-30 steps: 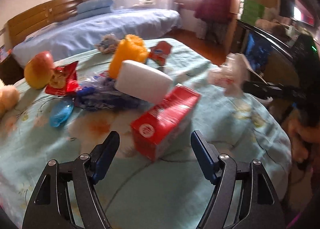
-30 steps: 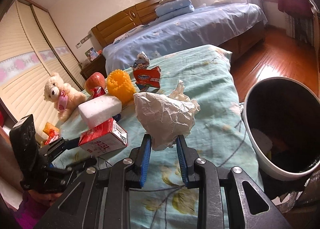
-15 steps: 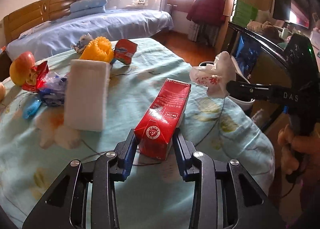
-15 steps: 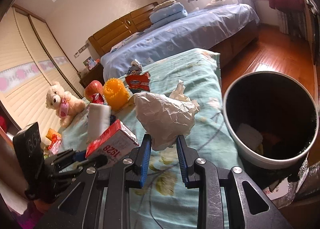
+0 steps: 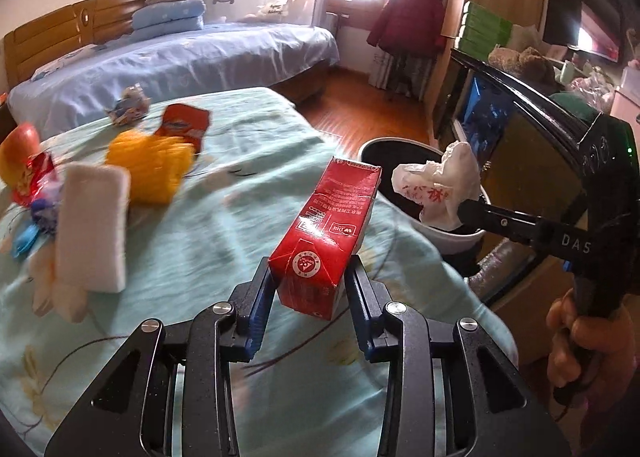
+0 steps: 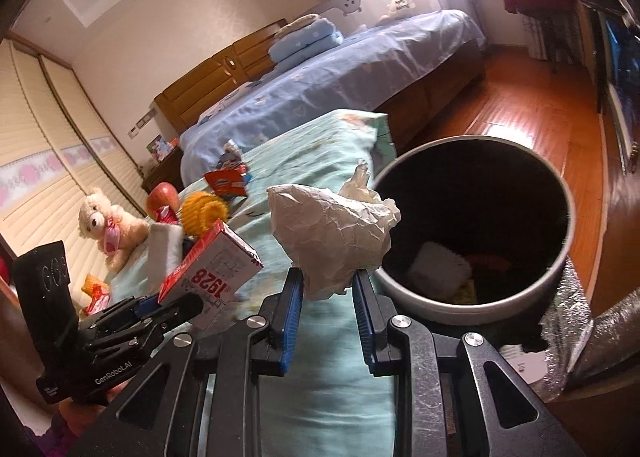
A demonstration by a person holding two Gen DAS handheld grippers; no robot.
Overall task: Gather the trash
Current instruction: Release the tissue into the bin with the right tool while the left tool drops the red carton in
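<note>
Lining bin bottom: trash, right-wrist only

The red carton bore the number "1928", seen upside down. The right gripper showed the letters "DAS" on its arm, and the left gripper carried "GenRobot.AI" on its body.

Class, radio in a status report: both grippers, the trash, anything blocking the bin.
Left gripper shut on red carton. Right gripper shut on crumpled paper, beside the bin. Bin mouth unobstructed.
</note>
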